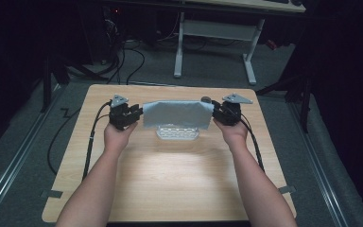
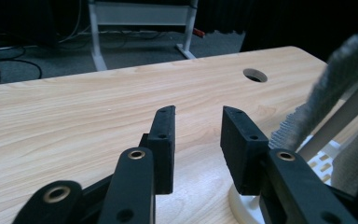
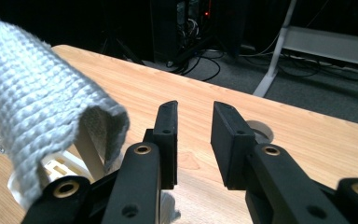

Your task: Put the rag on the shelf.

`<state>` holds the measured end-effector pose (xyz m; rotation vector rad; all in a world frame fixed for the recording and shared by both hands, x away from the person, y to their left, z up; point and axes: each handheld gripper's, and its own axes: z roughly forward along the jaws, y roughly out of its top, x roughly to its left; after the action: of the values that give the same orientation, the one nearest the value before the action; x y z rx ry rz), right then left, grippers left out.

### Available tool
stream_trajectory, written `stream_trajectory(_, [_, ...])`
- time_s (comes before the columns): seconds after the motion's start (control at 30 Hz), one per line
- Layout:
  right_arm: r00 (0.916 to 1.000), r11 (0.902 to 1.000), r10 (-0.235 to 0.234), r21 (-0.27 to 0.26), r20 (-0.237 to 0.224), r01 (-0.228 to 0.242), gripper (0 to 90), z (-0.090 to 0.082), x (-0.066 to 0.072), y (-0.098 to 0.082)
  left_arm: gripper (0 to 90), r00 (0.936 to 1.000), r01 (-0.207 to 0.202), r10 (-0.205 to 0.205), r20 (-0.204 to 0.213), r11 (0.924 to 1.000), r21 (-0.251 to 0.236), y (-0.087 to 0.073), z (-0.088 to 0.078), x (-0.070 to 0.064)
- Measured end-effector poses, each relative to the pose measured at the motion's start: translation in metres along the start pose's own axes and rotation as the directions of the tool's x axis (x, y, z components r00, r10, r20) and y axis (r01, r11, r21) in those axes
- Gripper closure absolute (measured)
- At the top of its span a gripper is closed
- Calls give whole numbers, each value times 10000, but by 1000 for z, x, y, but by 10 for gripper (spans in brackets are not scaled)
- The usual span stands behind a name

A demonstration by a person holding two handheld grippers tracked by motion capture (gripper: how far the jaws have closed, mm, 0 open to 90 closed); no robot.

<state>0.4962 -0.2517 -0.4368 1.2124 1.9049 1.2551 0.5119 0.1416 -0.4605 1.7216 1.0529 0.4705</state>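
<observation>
A grey-blue woven cloth hangs draped over a white rack at the back middle of the wooden table. My left gripper stands at the cloth's left end, and in the left gripper view its jaws are open with only bare table between them; the cloth hangs just to their right. My right gripper stands at the cloth's right end, open too, with the cloth to its left and apart from the pads.
A round cable hole is cut in the tabletop near the back right corner. Behind the table stand the white legs of a desk, with cables on the grey floor. Cables trail from both grippers along the table's sides.
</observation>
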Motion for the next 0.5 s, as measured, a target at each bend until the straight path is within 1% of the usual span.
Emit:
stream_trajectory(0.1, [10000, 10000, -10, 15, 35, 10, 708, -5, -2, 1, 653, 9999, 28, -28, -111, 10000, -29, 0, -5, 3])
stream_trajectory(0.17, [9999, 10000, -59, 12, 105, 59, 697, -9, -4, 2, 644, 9999, -30, 29, -163, 10000, -34, 0, -7, 4])
stream_trajectory(0.27, [9998, 9999, -139, -22, 159, 139, 690, -15, -5, 4, 631, 9994, -91, 88, -328, 9999, -80, -1, -15, 8])
stream_trajectory(0.3, [9998, 9999, -139, -22, 159, 139, 690, -15, -5, 4, 628, 9994, -91, 88, -328, 9999, -80, -1, -15, 8])
stream_trajectory(0.33, [9996, 9999, -149, -49, 241, 150, 685, -19, -5, 4, 628, 9992, -97, 93, -389, 9999, -106, -2, -19, 9])
stream_trajectory(0.5, [9994, 9996, -229, -150, 272, 233, 679, -26, -5, 3, 616, 9986, -162, 157, -506, 9998, -105, -4, -26, 11])
